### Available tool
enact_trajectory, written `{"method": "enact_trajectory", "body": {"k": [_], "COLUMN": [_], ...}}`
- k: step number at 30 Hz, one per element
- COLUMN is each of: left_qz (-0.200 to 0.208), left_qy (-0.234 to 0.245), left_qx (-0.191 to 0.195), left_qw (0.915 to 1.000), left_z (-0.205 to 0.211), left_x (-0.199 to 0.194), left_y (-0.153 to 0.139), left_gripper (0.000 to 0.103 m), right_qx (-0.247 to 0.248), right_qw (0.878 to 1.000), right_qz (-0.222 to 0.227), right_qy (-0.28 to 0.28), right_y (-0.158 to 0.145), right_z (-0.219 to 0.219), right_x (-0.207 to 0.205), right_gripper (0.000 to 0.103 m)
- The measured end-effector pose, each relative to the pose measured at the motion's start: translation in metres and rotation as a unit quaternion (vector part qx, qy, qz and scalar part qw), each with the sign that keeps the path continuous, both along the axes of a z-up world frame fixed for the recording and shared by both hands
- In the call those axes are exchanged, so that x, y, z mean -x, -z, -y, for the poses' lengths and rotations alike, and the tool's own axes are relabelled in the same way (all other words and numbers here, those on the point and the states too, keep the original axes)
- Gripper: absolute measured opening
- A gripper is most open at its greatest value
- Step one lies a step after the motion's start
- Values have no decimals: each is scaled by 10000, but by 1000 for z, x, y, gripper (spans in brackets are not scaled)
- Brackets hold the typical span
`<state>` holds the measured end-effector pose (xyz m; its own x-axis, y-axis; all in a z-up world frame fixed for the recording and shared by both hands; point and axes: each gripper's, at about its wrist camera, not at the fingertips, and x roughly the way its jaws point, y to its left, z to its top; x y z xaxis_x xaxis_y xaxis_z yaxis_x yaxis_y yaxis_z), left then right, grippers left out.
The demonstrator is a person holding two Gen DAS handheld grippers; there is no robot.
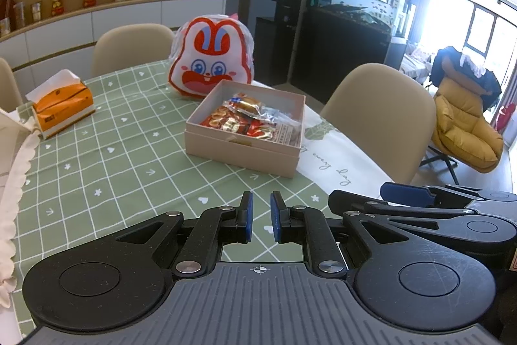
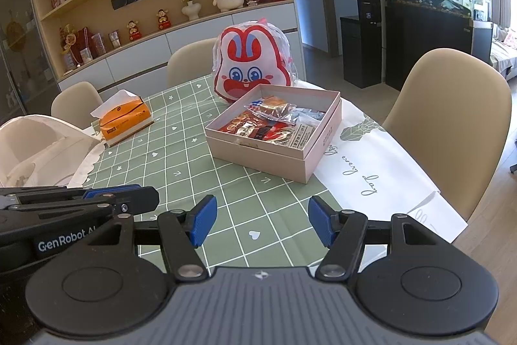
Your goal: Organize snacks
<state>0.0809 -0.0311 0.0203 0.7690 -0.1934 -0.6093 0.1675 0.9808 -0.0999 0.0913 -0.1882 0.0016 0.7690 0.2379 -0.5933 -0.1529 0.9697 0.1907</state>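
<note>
While both grippers sit low over the near edge of the table, your left gripper (image 1: 261, 217) has its blue pads drawn in with only a narrow gap between them, nothing pinched, just green checked tablecloth (image 1: 106, 157) showing through. Your right gripper (image 2: 262, 220) has its jaws spread wide and empty too, with a white heart on the cloth visible between them. The two tools are side by side, each one poking into the edge of the other's view.

The snacks (image 2: 271, 122) are already in the pink box (image 2: 274, 157), which sits open on the table well ahead of both grippers, near the seam where the green cloth meets a white cloth (image 2: 381, 170) with script lettering. You can see red wrappers, a clear packet with something brown inside, and a pale printed packet, all piled loosely together in the box. Right behind the box, touching or nearly so, there's a red and white bunny bag (image 2: 252, 67) standing upright. Off to the left, well apart from the box, is an orange tissue pack (image 2: 124, 118). Beige chairs (image 2: 449, 125) ring the table.
</note>
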Motion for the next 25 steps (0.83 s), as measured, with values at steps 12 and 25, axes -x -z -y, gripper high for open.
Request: {"method": "enact_trajectory", "body": {"k": [12,25], "left_qz": [-32,68], "left_qy": [15,-18], "left_qx": [-29,-179], "left_qw": [10000,9998], "left_z": [-1,-3], "left_x": [1,1], "left_y": [0,5], "left_gripper": [16,16], "right_qx": [-21,-39], "right_qw": [10000,10000], "right_qz": [13,-1], "right_qy": [34,39], "right_y": [-1,-2], "right_z": [0,0], "right_x": [1,2], "right_gripper": [63,63]}}
